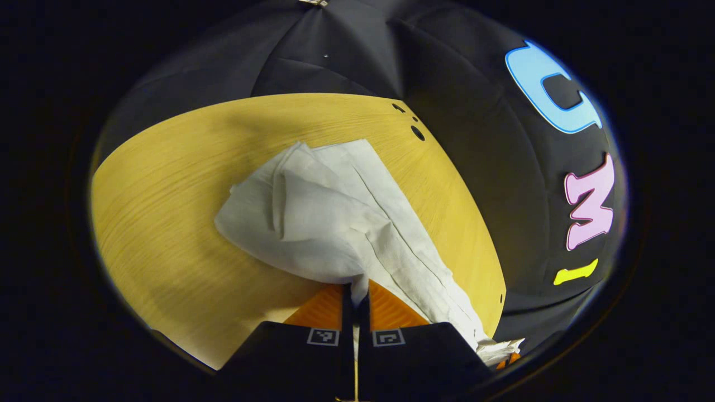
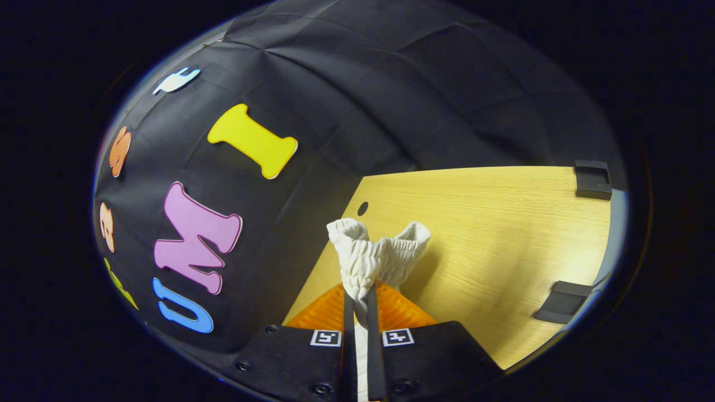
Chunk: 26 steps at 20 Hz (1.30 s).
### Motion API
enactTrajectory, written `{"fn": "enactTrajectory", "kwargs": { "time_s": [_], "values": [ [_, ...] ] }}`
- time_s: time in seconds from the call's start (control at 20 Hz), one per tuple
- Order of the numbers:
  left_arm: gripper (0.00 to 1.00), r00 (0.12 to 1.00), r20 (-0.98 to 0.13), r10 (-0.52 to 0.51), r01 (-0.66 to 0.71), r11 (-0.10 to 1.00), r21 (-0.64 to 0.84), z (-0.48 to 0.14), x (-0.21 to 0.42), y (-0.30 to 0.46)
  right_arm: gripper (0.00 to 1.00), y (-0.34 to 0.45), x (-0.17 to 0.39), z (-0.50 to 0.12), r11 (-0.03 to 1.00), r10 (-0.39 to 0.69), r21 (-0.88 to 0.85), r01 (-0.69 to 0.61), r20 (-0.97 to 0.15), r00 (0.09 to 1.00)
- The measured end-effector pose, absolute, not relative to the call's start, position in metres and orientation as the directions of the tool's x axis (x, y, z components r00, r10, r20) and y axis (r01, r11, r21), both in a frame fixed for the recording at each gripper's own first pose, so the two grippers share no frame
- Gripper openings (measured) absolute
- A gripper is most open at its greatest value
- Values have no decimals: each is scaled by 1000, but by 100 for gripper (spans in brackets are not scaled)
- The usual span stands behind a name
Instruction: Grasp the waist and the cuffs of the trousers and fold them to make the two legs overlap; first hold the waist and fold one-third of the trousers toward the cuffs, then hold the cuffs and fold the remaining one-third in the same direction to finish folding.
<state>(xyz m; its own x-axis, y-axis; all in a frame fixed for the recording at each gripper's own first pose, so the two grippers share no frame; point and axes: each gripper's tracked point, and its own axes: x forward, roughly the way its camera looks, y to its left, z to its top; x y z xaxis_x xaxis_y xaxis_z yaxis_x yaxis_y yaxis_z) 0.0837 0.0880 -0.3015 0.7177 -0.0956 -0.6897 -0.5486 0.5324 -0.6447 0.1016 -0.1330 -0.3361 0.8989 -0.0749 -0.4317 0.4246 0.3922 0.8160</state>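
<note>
In the left gripper view, the left gripper (image 1: 355, 296) sits at 6 o'clock, its two fingers pressed together on a fold of the white trousers (image 1: 329, 218). From the pinch the cloth spreads up toward 12 o'clock in a loose, creased heap over the wooden table (image 1: 167, 195), and one strip trails down toward 4 o'clock along the table's edge. Small dark holes (image 1: 416, 133) mark the tabletop near 1 o'clock.

In the right gripper view, the right gripper (image 2: 361, 304) at 6 o'clock is clamped narrowly on the gathered elastic waist (image 2: 377, 254), which bunches and flares above the fingertips. Beyond it the table runs toward 3 o'clock, with a hole (image 2: 363, 208) close behind the waist and black brackets at 2 o'clock (image 2: 592, 178) and 4 o'clock (image 2: 561, 301). No brand or readable label shows on the trousers.
</note>
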Motion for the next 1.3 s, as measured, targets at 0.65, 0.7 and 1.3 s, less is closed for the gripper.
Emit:
{"fn": "enactTrajectory", "kwargs": {
  "time_s": [0.65,0.7,1.3],
  "values": [
    [8,719,-684,-123,-502,589,-633,-295,78,59,12,34,129,-276,599,236,789,137,-337,911],
    [8,721,-681,-125,-498,589,-636,-296,78,56,12,48,130,-277,611,263,782,121,-345,901],
    [8,721,-682,-119,-503,587,-634,-296,79,56,12,191,102,-358,699,519,715,25,-531,669]
  ]
}}
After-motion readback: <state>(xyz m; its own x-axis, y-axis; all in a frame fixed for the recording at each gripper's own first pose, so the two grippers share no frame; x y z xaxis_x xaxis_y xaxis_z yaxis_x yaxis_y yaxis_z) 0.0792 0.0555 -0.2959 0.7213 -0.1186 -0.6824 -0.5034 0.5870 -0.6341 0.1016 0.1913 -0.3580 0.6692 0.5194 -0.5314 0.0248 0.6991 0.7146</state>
